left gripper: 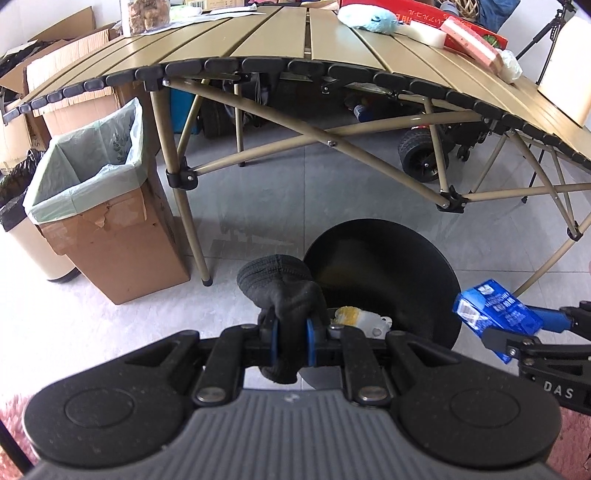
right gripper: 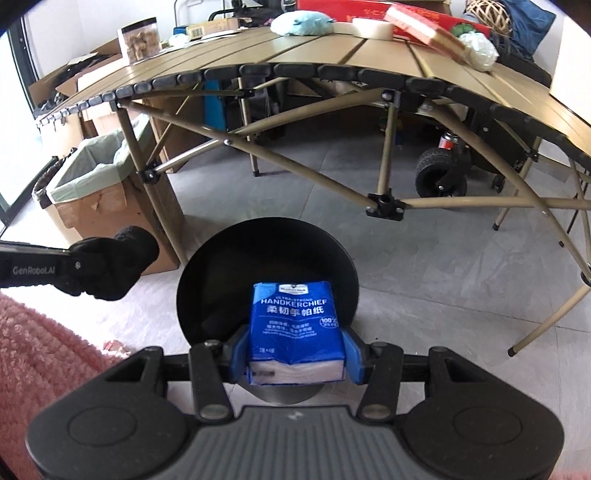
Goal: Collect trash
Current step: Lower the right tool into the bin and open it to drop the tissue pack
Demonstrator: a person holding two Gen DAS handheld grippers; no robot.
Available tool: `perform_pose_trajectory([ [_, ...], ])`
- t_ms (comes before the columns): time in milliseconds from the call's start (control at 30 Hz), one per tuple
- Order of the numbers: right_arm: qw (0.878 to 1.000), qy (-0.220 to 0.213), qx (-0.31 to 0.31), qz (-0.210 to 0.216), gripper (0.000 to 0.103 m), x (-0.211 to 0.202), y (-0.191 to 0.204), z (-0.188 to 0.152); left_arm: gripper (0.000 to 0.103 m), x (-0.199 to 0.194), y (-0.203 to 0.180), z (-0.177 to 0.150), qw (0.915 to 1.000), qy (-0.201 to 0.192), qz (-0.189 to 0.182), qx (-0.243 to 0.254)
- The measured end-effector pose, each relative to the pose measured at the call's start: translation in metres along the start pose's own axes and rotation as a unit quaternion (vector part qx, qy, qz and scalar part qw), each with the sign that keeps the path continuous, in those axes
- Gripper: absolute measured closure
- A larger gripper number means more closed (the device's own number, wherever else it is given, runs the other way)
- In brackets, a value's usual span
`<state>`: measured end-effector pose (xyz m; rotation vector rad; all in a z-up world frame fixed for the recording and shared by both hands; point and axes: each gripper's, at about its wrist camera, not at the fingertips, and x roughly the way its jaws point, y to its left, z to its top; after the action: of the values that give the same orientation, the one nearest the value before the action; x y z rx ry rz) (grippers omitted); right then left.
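Left gripper (left gripper: 291,341) clamped tight on a black knit glove (left gripper: 284,291), lower centre; right gripper (right gripper: 295,356) part-open, gripping a blue handkerchief tissue pack (right gripper: 295,325) over a round black bin (right gripper: 266,258). Lined cardboard box (left gripper: 110,229) at left.

A cluttered room in a home, used for storage. A tan folding camping table (left gripper: 280,40) stands on grey floor tiles (left gripper: 258,192), holding a stuffed toy (left gripper: 367,18), a snack jar (right gripper: 139,38) and red boxes (right gripper: 373,9). Open cardboard boxes (left gripper: 59,51) crowd the wall. A carton lined with a green bag (left gripper: 92,173) serves as a bin. A pink shaggy rug (right gripper: 40,347) lies in the foreground.
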<state>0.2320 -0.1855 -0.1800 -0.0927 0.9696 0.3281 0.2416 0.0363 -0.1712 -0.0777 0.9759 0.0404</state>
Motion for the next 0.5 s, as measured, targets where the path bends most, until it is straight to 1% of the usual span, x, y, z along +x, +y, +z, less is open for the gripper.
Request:
perform_pose_trajectory([
  [500,0.999,0.024,-0.021,0.026,0.053,0.044,0.023,0.036,0.088,0.016,0.007,0.007,0.9998,0.013,0.013,-0.011],
])
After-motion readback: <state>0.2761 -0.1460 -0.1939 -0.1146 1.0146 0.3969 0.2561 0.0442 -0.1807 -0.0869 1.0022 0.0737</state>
